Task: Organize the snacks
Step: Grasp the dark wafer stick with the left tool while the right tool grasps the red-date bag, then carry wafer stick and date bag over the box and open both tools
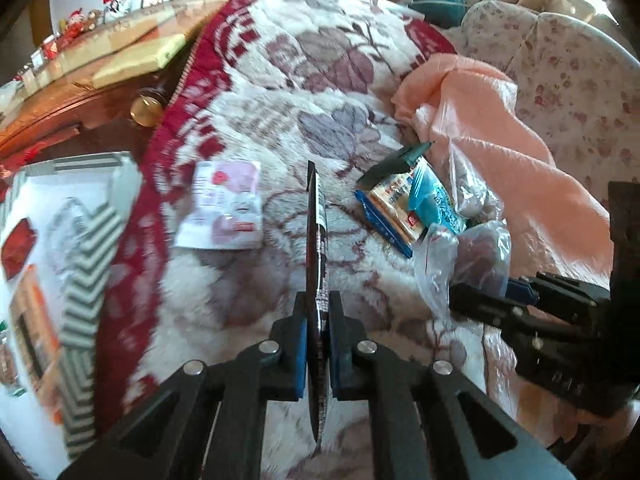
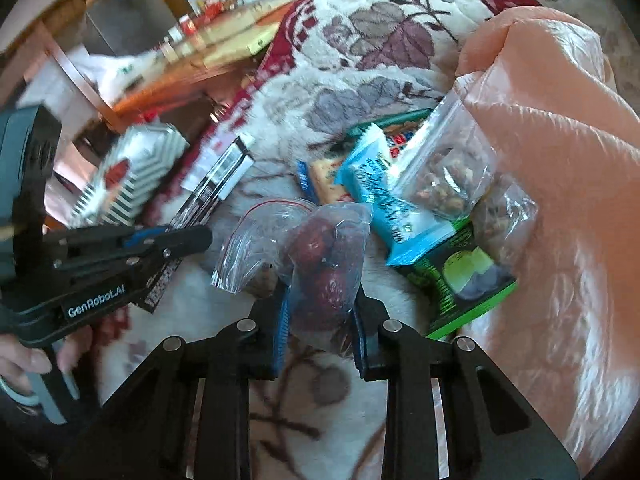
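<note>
Left wrist view: floral plush blanket (image 1: 256,128), white with mauve leaves and a red border, covers the bed and serves as landmark. Off its red border, to the left in this view, stands a white storage box with grey-green zigzag walls (image 1: 86,240), some packets already inside. On the blanket's far side lies a crumpled peach satin cloth (image 1: 520,152), and the snack pile sits against that cloth's near edge.

Key relation: the box lies left of both grippers and the pile right of them, so held snacks must, I judge, travel leftward over the border. The left gripper (image 1: 318,344) is nearer the box.

Left gripper: jaws closed on a flat black snack packet with white print (image 1: 318,216), held on edge, long axis pointing away along the fingers. A white-and-pink flat sachet (image 1: 224,208) lies loose on the blanket between it and the box.

Right wrist view: right gripper (image 2: 320,312) clamped on a clear plastic bag of dark red dates (image 2: 324,252), at the pile's near edge, bag standing roughly upright between the blue pads. Just beyond lie a light blue foil packet (image 2: 384,200), a clear zip pouch of mixed nuts (image 2: 444,168) and a green printed packet (image 2: 468,280).
</note>
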The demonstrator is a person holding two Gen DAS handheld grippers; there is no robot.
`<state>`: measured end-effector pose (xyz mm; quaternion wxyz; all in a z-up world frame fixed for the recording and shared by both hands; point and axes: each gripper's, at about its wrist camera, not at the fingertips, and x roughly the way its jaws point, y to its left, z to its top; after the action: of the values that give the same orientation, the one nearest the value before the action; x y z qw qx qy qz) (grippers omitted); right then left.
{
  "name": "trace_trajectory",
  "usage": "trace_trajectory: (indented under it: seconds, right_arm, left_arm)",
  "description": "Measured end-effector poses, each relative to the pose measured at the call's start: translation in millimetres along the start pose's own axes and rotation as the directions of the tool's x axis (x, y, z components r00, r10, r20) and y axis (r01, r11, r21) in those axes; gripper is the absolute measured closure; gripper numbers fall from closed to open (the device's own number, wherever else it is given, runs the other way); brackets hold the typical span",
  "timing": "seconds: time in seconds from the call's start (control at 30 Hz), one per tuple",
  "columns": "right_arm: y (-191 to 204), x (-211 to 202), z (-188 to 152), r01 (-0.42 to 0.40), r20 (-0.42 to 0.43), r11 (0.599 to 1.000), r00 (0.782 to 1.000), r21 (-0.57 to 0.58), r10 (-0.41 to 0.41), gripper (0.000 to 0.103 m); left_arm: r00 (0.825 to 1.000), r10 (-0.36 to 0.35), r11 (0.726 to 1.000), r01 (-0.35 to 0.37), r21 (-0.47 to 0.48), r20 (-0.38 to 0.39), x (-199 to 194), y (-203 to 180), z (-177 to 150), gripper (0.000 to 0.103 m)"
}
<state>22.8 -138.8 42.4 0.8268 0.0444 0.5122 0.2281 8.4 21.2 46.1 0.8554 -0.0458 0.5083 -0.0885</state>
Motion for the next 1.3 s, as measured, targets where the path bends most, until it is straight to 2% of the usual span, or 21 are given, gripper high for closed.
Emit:
trace_trajectory:
  seconds: [0.3,0.4,0.57,0.67,0.93,1.17,1.3]
  right_arm:
    - [36,-4,-2,-0.066,0.017,0.998,0.998,-0.018,0.067,0.078]
    - [53,-2,-2,-0.082,0.009,0.996,0.997,-0.047,0.082,0.078]
    - [84,4,3,-0.113,-0.010,0.989,0.994,-0.098,0.113,0.078]
    - [100,8,8,-0.144,-0.018,0.983,0.990,-0.111,0.143,0.078]
    - [149,24,20,-0.164,-0.054,0.967,0.986,-0.195,0.156,0.078]
    - [189,42,39,-0.210,-0.087,0.949,0.977,-0.237,0.194,0.078]
    - [213,57,51,-0.221,-0.106,0.938,0.974,-0.268,0.199,0.078]
  left_arm:
    - [0.994,0.099,0.995,-0.098,-0.014,0.042,-35,25,-17,0.093]
    - [0.986,0.153,0.988,-0.152,-0.018,0.065,-45,37,-19,0.093]
    - [0.975,0.204,0.979,-0.201,-0.044,0.086,-58,64,-21,0.093]
    - [0.970,0.228,0.972,-0.222,-0.069,0.083,-63,82,-24,0.093]
    - [0.957,0.282,0.951,-0.271,-0.147,0.061,-69,130,-33,0.093]
    - [0.951,0.308,0.917,-0.289,-0.276,0.028,-74,180,-44,0.093]
    - [0.948,0.318,0.900,-0.300,-0.315,0.007,-71,199,-52,0.093]
